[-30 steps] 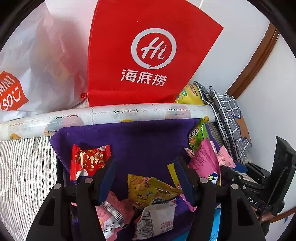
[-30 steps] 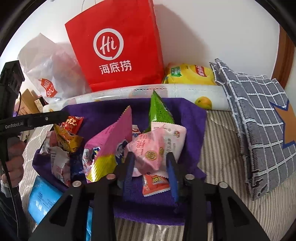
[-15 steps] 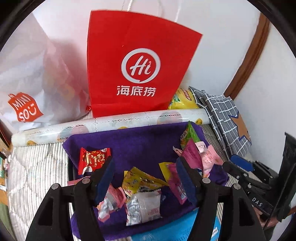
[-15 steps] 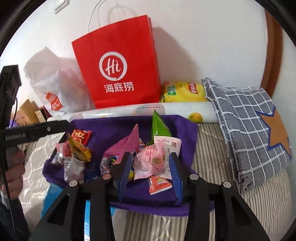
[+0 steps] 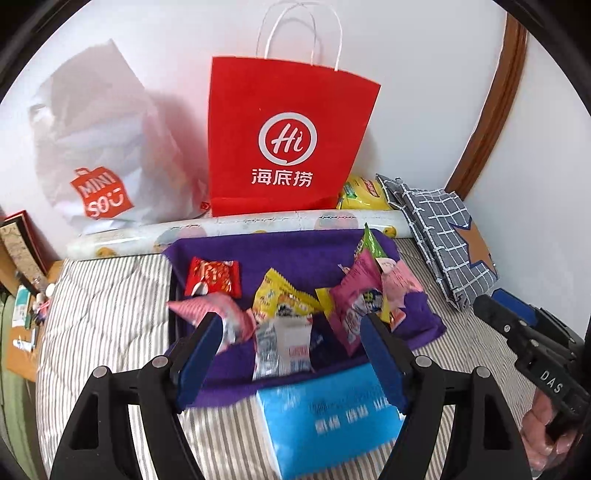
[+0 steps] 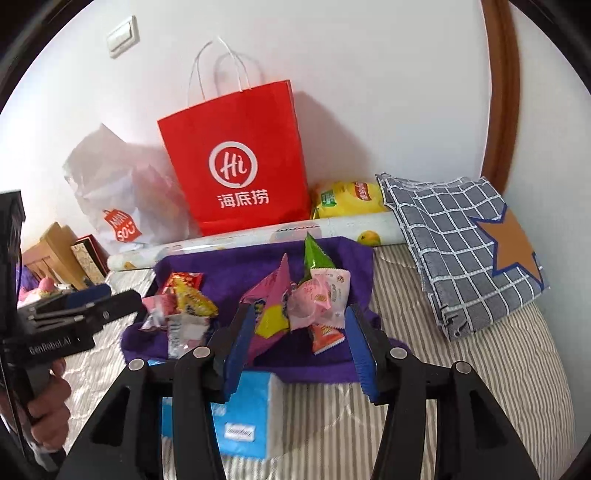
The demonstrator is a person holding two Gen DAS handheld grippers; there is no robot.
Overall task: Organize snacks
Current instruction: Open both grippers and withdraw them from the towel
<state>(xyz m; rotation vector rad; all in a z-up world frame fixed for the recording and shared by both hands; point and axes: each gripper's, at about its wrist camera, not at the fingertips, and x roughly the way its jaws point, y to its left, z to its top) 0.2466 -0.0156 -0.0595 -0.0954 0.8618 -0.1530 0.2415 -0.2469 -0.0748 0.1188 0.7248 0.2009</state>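
White wall switch (image 6: 123, 36) in right view only; orange packet (image 6: 325, 335) too

A bed (image 5: 110, 314) with a grey-and-white striped cover carries everything. A purple towel (image 5: 295, 254) is spread on it, strewn with snack packets (image 5: 284, 299). A blue tissue pack (image 5: 332, 410) lies at the towel's near edge. A printed roll (image 5: 258, 225) lies along the towel's far edge; behind it, against the wall, stand a red paper bag (image 5: 284, 140) and a white Miniso bag (image 5: 99, 158), with a yellow packet (image 6: 347, 199) beside the red one. A folded grey checked cloth (image 6: 461, 240) lies to the right
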